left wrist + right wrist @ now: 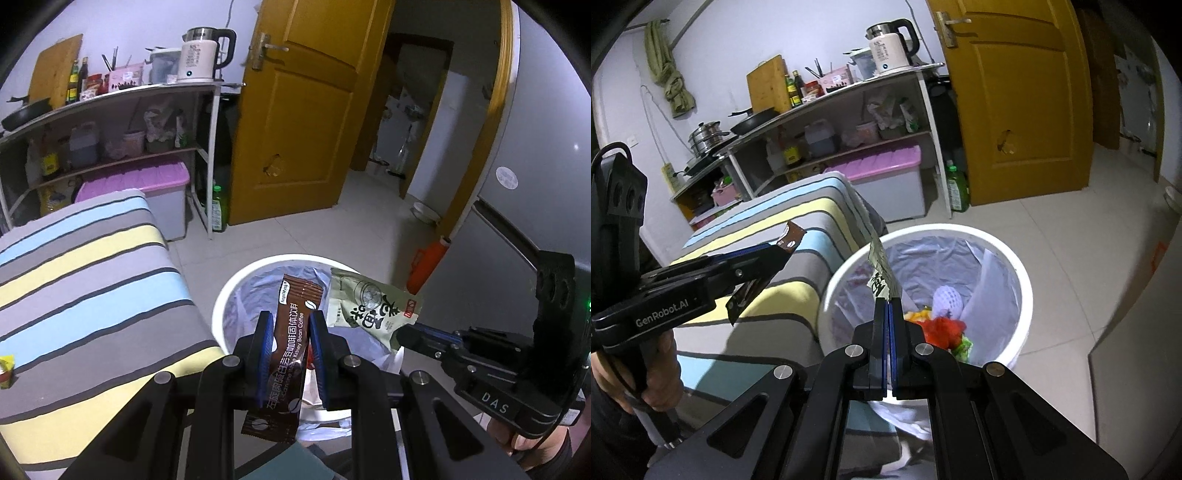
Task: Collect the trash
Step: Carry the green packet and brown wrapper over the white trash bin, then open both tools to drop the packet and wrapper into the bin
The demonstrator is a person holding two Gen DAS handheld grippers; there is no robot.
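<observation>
My left gripper (pixel 291 317) is shut on a brown coffee sachet (pixel 291 343), which stands upright between the blue pads over the near rim of a white lined trash bin (pixel 236 284). To its right, the right gripper (pixel 400 338) pinches a pale green snack packet (pixel 369 302) above the bin. In the right wrist view, my right gripper (pixel 888 301) is shut on the green packet (pixel 881 266), seen edge-on over the bin (pixel 1015 266). The left gripper (pixel 785 254) comes in from the left with the sachet (pixel 792 236), held by a hand.
Coloured trash (pixel 942 328) lies in the bin's bottom. A striped cushion (pixel 92 277) borders the bin on the left, with a small yellow item (pixel 7 369) at its edge. Behind stand a shelf rack (pixel 110 122), a purple-lidded box (pixel 147 184), a green bottle (pixel 218 210) and a yellow door (pixel 306 110).
</observation>
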